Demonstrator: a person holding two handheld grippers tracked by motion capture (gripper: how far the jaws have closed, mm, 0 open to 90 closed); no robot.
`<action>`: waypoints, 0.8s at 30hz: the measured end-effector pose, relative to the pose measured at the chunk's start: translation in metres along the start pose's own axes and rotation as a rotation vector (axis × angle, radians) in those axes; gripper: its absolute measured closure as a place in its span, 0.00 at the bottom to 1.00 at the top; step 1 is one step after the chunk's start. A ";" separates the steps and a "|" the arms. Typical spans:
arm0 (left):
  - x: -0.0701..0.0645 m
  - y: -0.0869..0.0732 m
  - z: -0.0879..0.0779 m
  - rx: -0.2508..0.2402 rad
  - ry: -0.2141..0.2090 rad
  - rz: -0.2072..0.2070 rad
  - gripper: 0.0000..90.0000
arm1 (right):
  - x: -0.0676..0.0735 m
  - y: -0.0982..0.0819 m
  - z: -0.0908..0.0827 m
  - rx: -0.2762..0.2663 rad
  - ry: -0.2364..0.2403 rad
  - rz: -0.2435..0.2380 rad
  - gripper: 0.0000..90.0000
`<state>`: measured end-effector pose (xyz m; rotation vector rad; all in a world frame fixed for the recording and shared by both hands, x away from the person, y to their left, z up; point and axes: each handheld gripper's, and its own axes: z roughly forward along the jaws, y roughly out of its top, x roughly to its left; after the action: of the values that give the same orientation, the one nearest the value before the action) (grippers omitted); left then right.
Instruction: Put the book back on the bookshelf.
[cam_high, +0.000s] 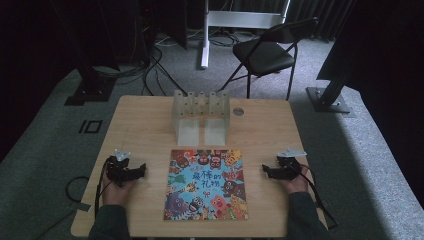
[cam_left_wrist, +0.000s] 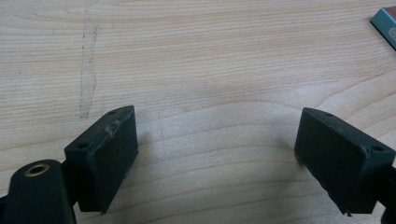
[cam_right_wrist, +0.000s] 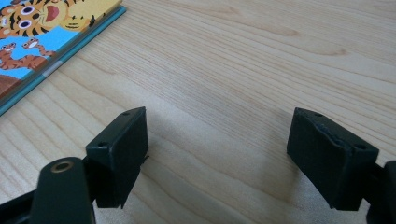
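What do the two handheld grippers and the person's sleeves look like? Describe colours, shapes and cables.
The left gripper and the right gripper are black, each topped by a pale grey three-cornered plate and trailing a black cable. Their jaws are blocky black pads with small screw holes. The sleeves are dark.

The book (cam_right_wrist: 42, 42) is cut off at the right gripper view's left edge.

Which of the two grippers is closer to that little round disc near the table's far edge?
Right. The right gripper sits nearer the disc; the left gripper lies across the book.
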<state>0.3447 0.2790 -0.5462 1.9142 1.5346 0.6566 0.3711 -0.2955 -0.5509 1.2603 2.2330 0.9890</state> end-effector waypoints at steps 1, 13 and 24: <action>0.000 0.000 0.000 0.000 0.000 0.000 0.15 | 0.000 0.000 0.000 0.000 0.000 0.000 0.22; 0.000 0.000 0.000 0.000 0.000 0.000 0.15 | 0.000 0.000 0.000 0.000 0.000 0.000 0.22; -0.001 0.000 0.000 0.000 0.009 -0.009 0.16 | 0.001 0.000 -0.001 -0.006 0.002 -0.005 0.28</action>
<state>0.3440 0.2778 -0.5461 1.9059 1.5481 0.6624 0.3695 -0.2948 -0.5506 1.2506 2.2320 0.9944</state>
